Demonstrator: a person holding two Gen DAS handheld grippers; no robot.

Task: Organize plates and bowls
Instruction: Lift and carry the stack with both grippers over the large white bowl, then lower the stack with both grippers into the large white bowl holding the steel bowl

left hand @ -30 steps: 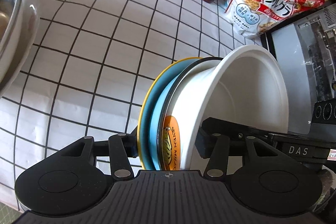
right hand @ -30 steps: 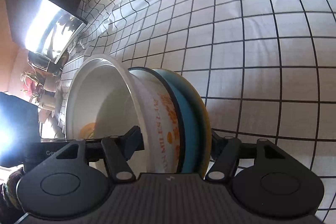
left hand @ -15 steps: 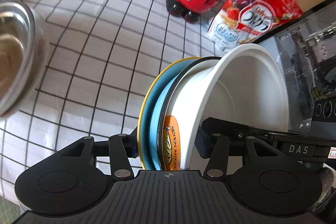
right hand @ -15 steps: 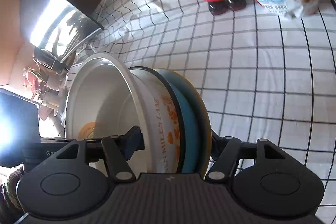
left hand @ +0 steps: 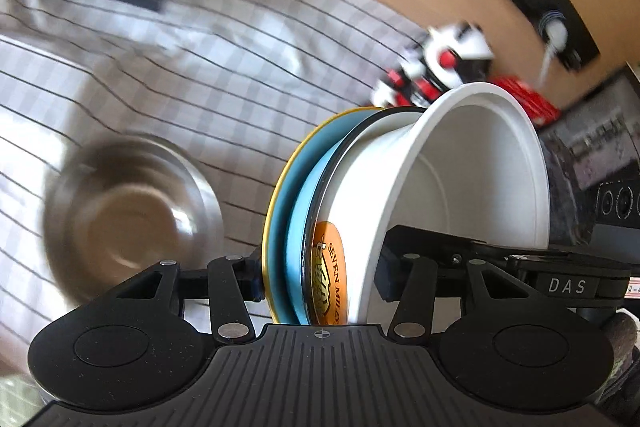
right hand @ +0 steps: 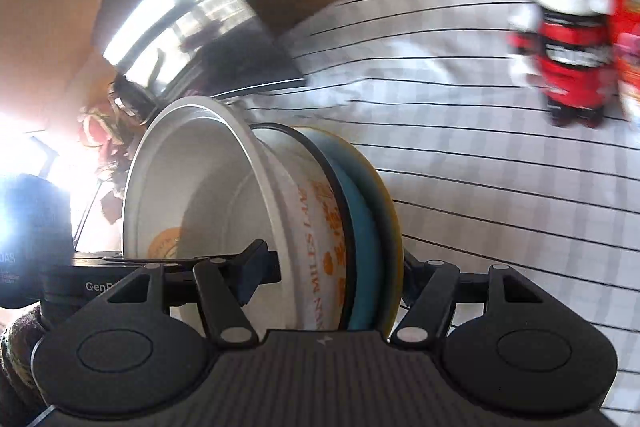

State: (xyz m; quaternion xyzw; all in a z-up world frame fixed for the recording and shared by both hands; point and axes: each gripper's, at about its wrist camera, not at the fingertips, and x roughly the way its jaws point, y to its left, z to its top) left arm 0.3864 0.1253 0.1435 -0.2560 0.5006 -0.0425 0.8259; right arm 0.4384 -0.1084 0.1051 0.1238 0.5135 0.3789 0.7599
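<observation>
A white bowl (left hand: 472,179) with orange print sits nested on a blue plate (left hand: 288,219) with a yellow rim, and the stack is held up on edge above the checked tablecloth (left hand: 224,75). My left gripper (left hand: 320,283) is shut on the stack, one finger behind the plate and one inside the bowl. From the opposite side my right gripper (right hand: 336,275) is shut on the same bowl (right hand: 208,195) and plate (right hand: 368,227). A steel bowl (left hand: 128,215) stands on the cloth below, left of the stack.
A red and white toy figure (right hand: 568,39) and a red cereal bag (left hand: 528,103) stand at the far edge of the cloth. A dark screen (right hand: 180,27) lies at the back left. Black equipment (left hand: 608,163) sits to the right.
Both grippers have risen with the bowl and plate stack, and the cloth has dropped away. The steel bowl now shows whole below the left gripper. Both grips are unchanged.
</observation>
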